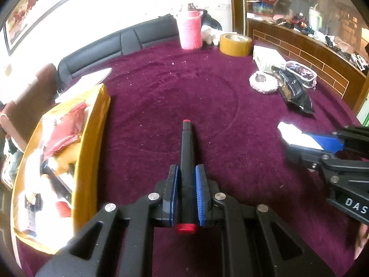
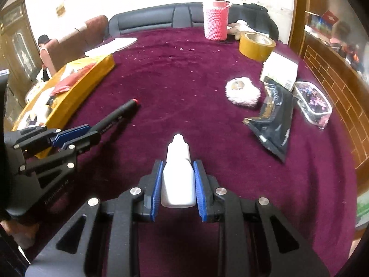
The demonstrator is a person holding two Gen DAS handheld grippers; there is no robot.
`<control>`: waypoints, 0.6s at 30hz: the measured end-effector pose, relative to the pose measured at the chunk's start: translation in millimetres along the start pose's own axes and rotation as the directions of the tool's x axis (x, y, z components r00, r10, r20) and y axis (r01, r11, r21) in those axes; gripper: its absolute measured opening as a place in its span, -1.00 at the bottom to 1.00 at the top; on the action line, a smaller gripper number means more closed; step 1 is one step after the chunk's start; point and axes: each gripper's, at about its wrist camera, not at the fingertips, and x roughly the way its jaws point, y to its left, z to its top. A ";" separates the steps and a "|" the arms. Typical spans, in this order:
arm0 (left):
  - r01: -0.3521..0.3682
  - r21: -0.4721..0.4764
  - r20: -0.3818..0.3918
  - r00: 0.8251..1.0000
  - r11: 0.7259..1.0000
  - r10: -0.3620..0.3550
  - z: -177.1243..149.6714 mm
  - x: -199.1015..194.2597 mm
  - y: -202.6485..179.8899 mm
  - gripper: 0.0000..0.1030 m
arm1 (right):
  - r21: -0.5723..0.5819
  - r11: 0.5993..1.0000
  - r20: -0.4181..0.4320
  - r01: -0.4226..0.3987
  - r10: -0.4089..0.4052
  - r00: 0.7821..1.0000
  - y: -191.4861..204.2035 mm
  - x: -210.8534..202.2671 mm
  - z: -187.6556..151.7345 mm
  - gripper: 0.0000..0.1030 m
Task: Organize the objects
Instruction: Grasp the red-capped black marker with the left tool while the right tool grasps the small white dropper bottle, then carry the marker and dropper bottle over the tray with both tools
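My left gripper (image 1: 186, 173) is shut on a black marker (image 1: 187, 152) with red ends, which points away over the maroon tablecloth (image 1: 175, 87). In the right wrist view the same marker (image 2: 117, 115) sticks out of the left gripper (image 2: 92, 133) at the left. My right gripper (image 2: 178, 173) is shut on a small white dropper bottle (image 2: 178, 175), nozzle pointing forward. In the left wrist view the right gripper (image 1: 299, 143) enters from the right with the white bottle (image 1: 297, 136) between its blue pads. A yellow box (image 1: 92, 138) with several items inside stands at the left.
At the back stand a pink knitted bottle (image 2: 215, 20) and a roll of brown tape (image 2: 256, 43). On the right lie a white fluffy pad (image 2: 243, 93), a white carton (image 2: 280, 70), a black pouch (image 2: 275, 120) and a clear case (image 2: 313, 102). A person (image 2: 43, 53) sits beyond the table's left edge.
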 end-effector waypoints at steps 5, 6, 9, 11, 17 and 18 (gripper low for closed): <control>0.003 -0.017 0.030 1.000 1.000 -0.002 -5.8 -15.9 10.3 -0.78 | 0.006 1.000 0.007 -0.021 0.021 1.000 15.7 -3.1 -2.9 -0.55; 0.003 -0.021 0.037 0.999 1.000 -0.002 -6.7 -18.9 13.7 -0.78 | 0.003 1.000 0.007 -0.023 0.023 1.000 20.1 -4.0 -3.5 -0.55; 0.001 -0.035 0.055 0.998 0.999 0.001 -10.3 -27.5 23.7 -0.78 | -0.011 1.000 0.010 -0.025 0.025 1.000 32.1 -5.9 -1.9 -0.55; -0.001 -0.047 0.068 0.998 0.999 0.005 -12.9 -34.2 32.4 -0.78 | -0.019 0.999 0.014 -0.027 0.028 1.000 40.0 -8.2 -0.7 -0.55; -0.004 -0.094 0.105 0.994 0.996 0.014 -21.0 -51.7 58.8 -0.77 | -0.055 0.998 0.020 -0.038 0.039 0.999 69.1 -11.7 4.9 -0.55; -0.004 -0.102 0.112 0.994 0.995 0.015 -21.9 -54.5 62.9 -0.77 | -0.062 0.997 0.021 -0.037 0.039 0.999 74.2 -11.9 6.1 -0.55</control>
